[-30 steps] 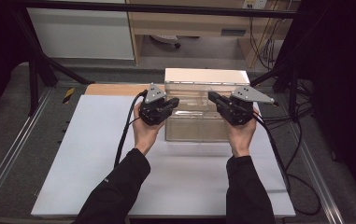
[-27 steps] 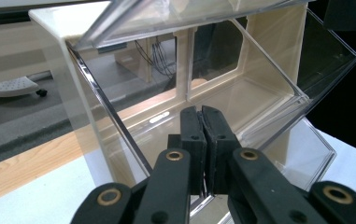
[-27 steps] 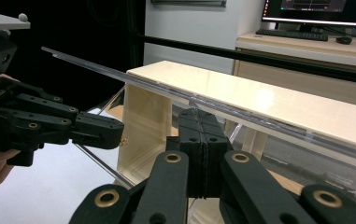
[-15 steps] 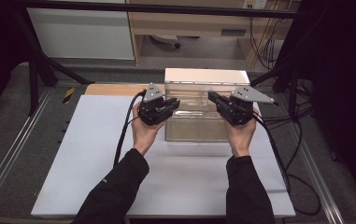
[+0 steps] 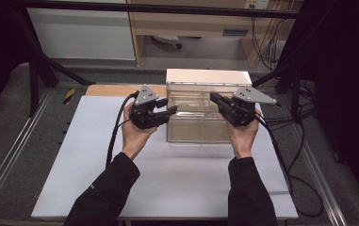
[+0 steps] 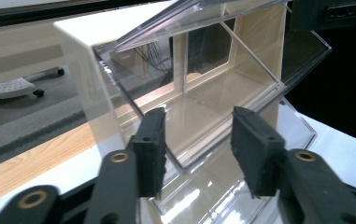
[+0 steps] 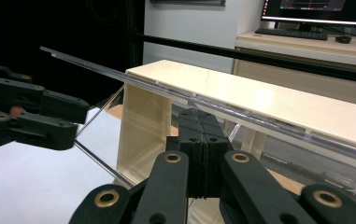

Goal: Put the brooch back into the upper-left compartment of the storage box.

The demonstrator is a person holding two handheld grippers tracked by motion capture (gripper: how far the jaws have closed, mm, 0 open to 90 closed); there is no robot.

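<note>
A clear plastic box (image 5: 200,129) with a cream back and top (image 7: 241,88) stands on the white tabletop, toward the back of it. Its clear lid (image 7: 119,74) is tilted up at the front. My left gripper (image 5: 169,112) is at the box's left side, open, and its jaws (image 6: 196,126) straddle the edge of a clear front panel without touching it. My right gripper (image 5: 214,98) is at the box's right side, shut, with its tips (image 7: 202,114) just under the lid's edge. I cannot tell whether they touch the lid. The left gripper (image 7: 49,116) also appears across the box.
The white tabletop (image 5: 167,183) has a wooden strip (image 5: 113,89) along its back edge. Cables (image 5: 292,160) trail off the right side. Metal rails run down both sides. A desk with a keyboard (image 7: 290,32) and a chair base (image 6: 7,86) lie beyond the table.
</note>
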